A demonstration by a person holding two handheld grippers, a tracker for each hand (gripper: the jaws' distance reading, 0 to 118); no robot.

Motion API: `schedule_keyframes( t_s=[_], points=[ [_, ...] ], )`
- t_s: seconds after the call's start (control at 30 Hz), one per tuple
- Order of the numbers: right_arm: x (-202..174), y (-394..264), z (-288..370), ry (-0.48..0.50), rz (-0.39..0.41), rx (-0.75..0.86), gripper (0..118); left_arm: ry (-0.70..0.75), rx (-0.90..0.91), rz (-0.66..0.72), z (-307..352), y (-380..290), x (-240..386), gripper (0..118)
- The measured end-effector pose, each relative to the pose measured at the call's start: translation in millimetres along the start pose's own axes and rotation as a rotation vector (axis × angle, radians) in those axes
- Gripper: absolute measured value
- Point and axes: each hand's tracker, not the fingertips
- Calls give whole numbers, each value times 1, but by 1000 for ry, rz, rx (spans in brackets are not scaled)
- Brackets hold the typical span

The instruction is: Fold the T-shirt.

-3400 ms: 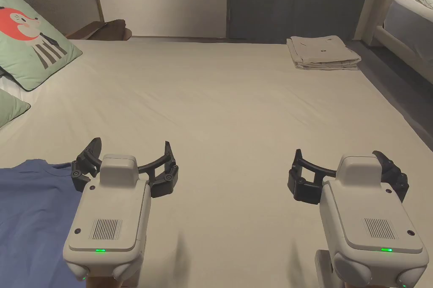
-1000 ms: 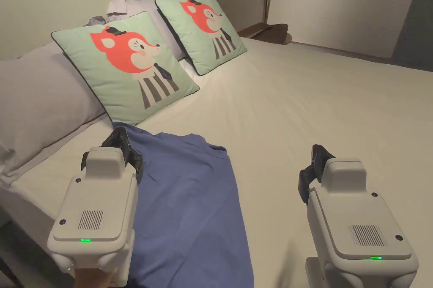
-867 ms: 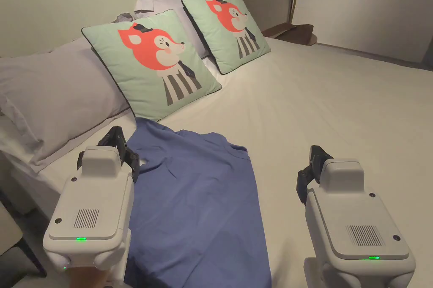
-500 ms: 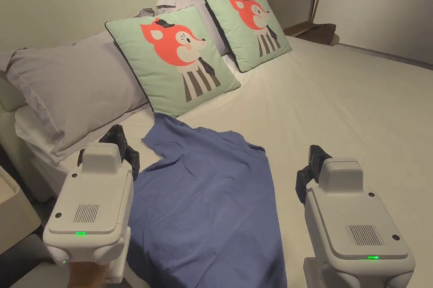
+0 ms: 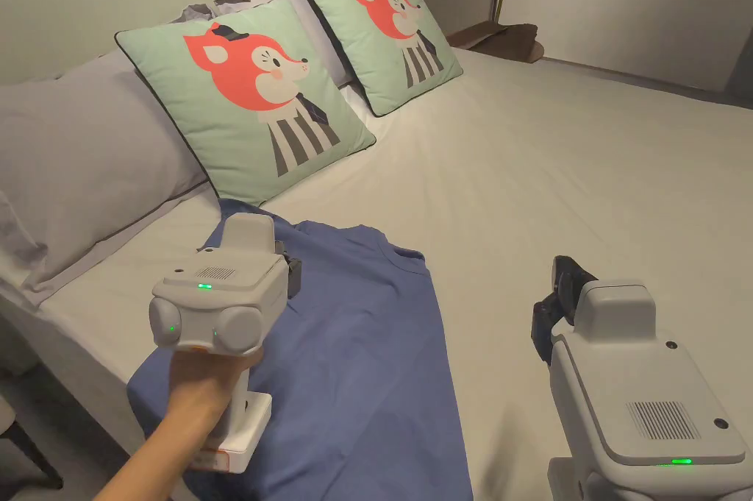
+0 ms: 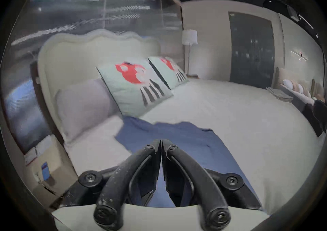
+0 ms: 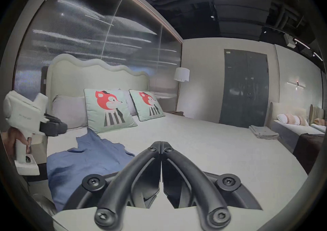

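Note:
A blue T-shirt point(image 5: 353, 348) lies flat on the bed sheet point(image 5: 559, 179), collar toward the cushions, its lower part running over the near bed edge. A hand holds my left gripper point(image 6: 161, 145) up above the shirt's left shoulder; its jaws are shut with nothing between them. The gripper's body hides that sleeve in the head view. My right gripper point(image 7: 161, 143) hovers over bare sheet to the right of the T-shirt point(image 7: 85, 160), jaws shut and empty. The right gripper view also catches the left gripper point(image 7: 58, 127) at far left.
Two fox-print cushions point(image 5: 250, 98) point(image 5: 390, 24) and a grey pillow point(image 5: 73, 149) lean at the head of the bed, just beyond the shirt. A folded beige stack point(image 7: 263, 134) sits at the far corner. The bed edge point(image 5: 81, 348) drops off at the left.
Both grippers stood open 3.4 s ago and are shut now. In the last half second the left gripper rose from beside the shirt's left edge to above its shoulder. The head camera turned.

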Motion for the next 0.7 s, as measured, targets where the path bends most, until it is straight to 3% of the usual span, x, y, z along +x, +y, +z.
schedule_keyframes(
  t_s=[0.03, 0.1, 0.17, 0.27, 0.5, 0.6, 0.7],
  points=[
    [3, -1, -1, -9, 3, -4, 0, -23, -76, -3, -14, 3, 5, 17],
    [9, -4, -1, -21, 5, -11, 0, -59, -161, 25, -39, 4, 15, 68],
    [15, -6, -1, -35, 5, -18, 0, -82, -270, 62, -62, -1, 23, 74],
    [24, -9, 0, -55, 2, -30, 0, -59, -357, 103, -91, -17, 31, 107],
    [40, -16, 2, -87, -4, -52, 0, 39, -528, -2, -125, -59, 41, 104],
    [42, -18, 4, -94, -7, -58, 0, 7, -505, 23, -119, -69, 40, 91],
    [43, -19, 7, -97, -7, -62, 0, -6, -498, 18, -97, -61, 48, 64]
  ],
)
